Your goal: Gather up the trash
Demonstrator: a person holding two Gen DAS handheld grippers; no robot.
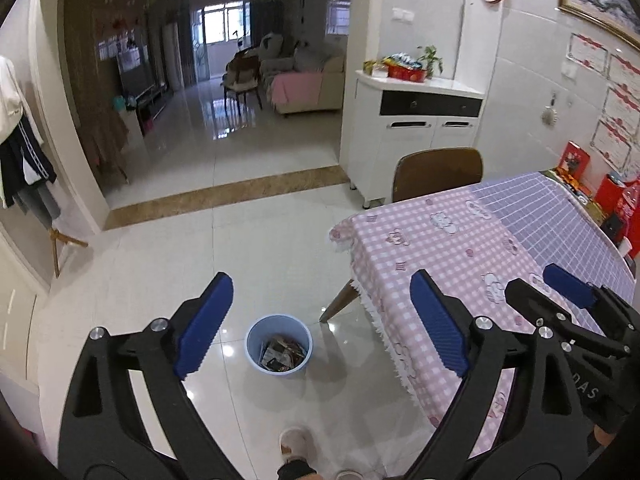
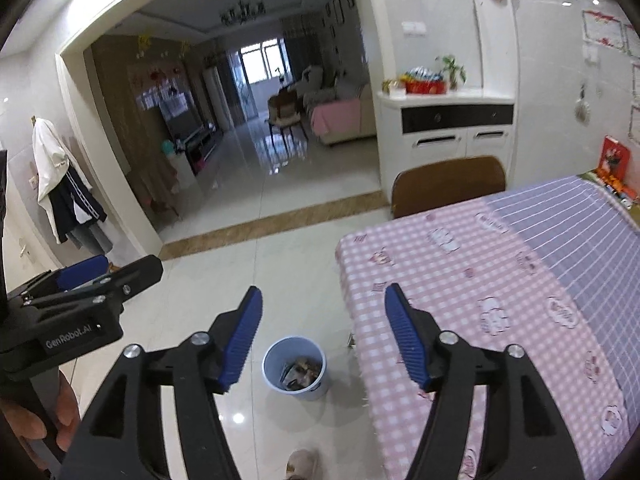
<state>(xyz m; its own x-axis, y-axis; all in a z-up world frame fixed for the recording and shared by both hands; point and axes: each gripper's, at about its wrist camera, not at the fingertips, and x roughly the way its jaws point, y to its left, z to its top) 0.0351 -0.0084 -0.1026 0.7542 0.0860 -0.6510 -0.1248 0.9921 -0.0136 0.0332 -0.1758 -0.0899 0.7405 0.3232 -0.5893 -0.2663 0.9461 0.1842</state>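
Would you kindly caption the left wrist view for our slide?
Open, empty left gripper above a blue bin holding trash, beside the pink-checked table.

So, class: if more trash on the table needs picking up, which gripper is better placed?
Likely the right gripper: open, empty, nearer the table. The left gripper is over the floor by the bin.

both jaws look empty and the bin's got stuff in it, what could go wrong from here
1. The blue bin stands on glossy floor tile right by the person's slipper; a step forward could kick it over and spill the trash.
2. The fringed edge of the pink tablecloth hangs near the right gripper; its open jaws could snag it.
3. The left gripper and the right one are close together and might collide.
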